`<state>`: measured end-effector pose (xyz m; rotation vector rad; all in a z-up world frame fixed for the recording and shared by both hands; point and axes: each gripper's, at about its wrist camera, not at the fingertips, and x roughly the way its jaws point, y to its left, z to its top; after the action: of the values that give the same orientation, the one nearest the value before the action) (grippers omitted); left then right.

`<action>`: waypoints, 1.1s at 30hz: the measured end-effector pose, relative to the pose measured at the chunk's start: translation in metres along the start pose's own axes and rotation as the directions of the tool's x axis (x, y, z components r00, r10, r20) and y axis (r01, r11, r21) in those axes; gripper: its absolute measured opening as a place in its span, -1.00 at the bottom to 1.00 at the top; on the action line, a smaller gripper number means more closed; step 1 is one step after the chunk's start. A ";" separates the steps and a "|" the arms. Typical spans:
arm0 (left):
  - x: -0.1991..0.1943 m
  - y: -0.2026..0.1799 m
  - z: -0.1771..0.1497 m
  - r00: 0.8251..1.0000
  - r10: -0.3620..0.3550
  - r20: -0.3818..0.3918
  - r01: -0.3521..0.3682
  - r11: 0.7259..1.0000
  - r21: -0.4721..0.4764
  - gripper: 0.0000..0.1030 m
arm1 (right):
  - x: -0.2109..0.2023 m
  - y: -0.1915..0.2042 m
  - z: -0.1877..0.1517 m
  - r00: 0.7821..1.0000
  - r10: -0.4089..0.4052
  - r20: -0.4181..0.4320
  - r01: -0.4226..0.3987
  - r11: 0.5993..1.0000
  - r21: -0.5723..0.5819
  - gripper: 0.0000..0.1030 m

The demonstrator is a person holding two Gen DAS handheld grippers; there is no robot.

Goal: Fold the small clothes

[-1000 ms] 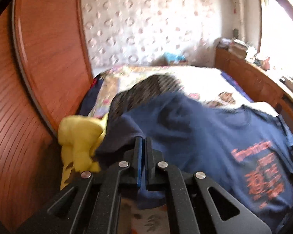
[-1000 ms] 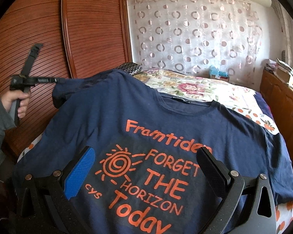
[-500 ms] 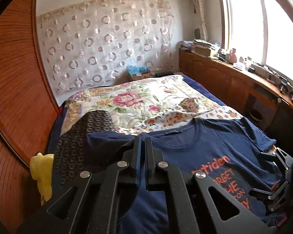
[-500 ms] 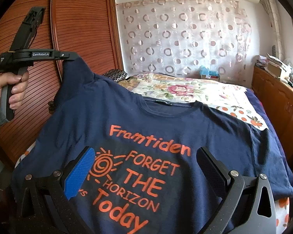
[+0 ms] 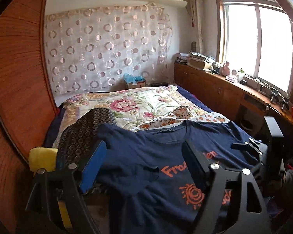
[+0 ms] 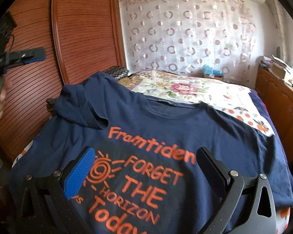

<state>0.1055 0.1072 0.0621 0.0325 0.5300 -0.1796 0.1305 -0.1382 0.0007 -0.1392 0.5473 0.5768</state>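
Observation:
A navy T-shirt (image 6: 166, 132) with orange lettering lies face up on the bed; it also shows in the left wrist view (image 5: 146, 159). Its left sleeve (image 6: 84, 107) is folded inward onto the chest. My left gripper (image 5: 144, 156) is open and empty above the shirt's left shoulder; in the right wrist view (image 6: 32, 55) it hangs in the air at the far left. My right gripper (image 6: 144, 161) is open and empty, low over the print; it appears in the left wrist view (image 5: 248, 150) at the shirt's right side.
The bed has a floral quilt (image 5: 134, 105). A dark patterned cloth (image 5: 82, 134) and a yellow item (image 5: 42, 159) lie at the bed's left edge. A wooden wardrobe (image 6: 84, 35) stands on the left, a cluttered wooden counter (image 5: 224, 85) on the right under the window.
My left gripper lifted the left sleeve, carried it inward, then opened and let it drop onto the chest. My right gripper stayed open over the print.

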 end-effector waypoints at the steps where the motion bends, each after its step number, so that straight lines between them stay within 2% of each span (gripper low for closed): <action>1: -0.004 0.004 -0.004 1.000 0.014 0.007 -0.013 1.000 -0.009 0.57 | 0.006 0.000 0.005 1.000 0.019 -0.007 -0.019 1.000 -0.005 0.86; 3: -0.008 0.011 -0.012 0.998 0.050 0.026 -0.049 0.998 -0.026 0.57 | 0.020 0.005 0.017 0.998 0.056 -0.016 -0.056 0.998 -0.020 0.75; 7: -0.009 0.025 -0.024 0.997 0.083 0.011 -0.082 0.996 -0.040 0.57 | 0.054 0.017 0.041 0.993 0.112 -0.041 -0.114 0.992 -0.057 0.39; 13: -0.007 0.035 -0.038 0.995 0.096 -0.008 -0.097 0.994 -0.042 0.57 | 0.114 0.031 0.066 0.971 0.214 -0.103 -0.225 0.968 -0.108 -0.07; 20: 0.001 0.049 -0.053 0.995 0.100 -0.024 -0.101 0.993 -0.064 0.57 | 0.173 0.046 0.077 0.937 0.295 -0.188 -0.325 0.932 -0.159 -0.08; 21: 0.003 0.051 -0.055 0.994 0.102 -0.025 -0.103 0.992 -0.069 0.57 | 0.177 0.049 0.078 0.932 0.304 -0.196 -0.338 0.925 -0.173 -0.13; 23: 0.006 0.055 -0.056 0.994 0.105 -0.023 -0.106 0.991 -0.080 0.57 | 0.183 0.052 0.080 0.919 0.334 -0.209 -0.373 0.908 -0.190 -0.38; 25: 0.012 0.058 -0.056 0.993 0.111 -0.032 -0.113 0.989 -0.093 0.57 | 0.186 0.048 0.086 0.911 0.350 -0.220 -0.393 0.897 -0.200 -0.81; 26: 0.016 0.060 -0.057 0.993 0.110 -0.040 -0.114 0.988 -0.100 0.57 | 0.184 0.044 0.087 0.902 0.369 -0.222 -0.412 0.890 -0.197 -0.89; 29: 0.025 0.065 -0.059 0.993 0.109 -0.055 -0.114 0.988 -0.106 0.57 | 0.178 0.033 0.094 0.884 0.424 -0.197 -0.459 0.868 -0.188 -0.99; 33: 0.034 0.065 -0.061 0.993 0.101 -0.064 -0.108 0.987 -0.118 0.57 | 0.174 0.011 0.107 0.892 0.431 -0.137 -0.450 0.877 -0.169 -1.00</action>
<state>0.1154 0.1705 -0.0086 -0.0535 0.5947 -0.0438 0.2947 -0.0159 -0.0001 -0.2333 0.6189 1.0787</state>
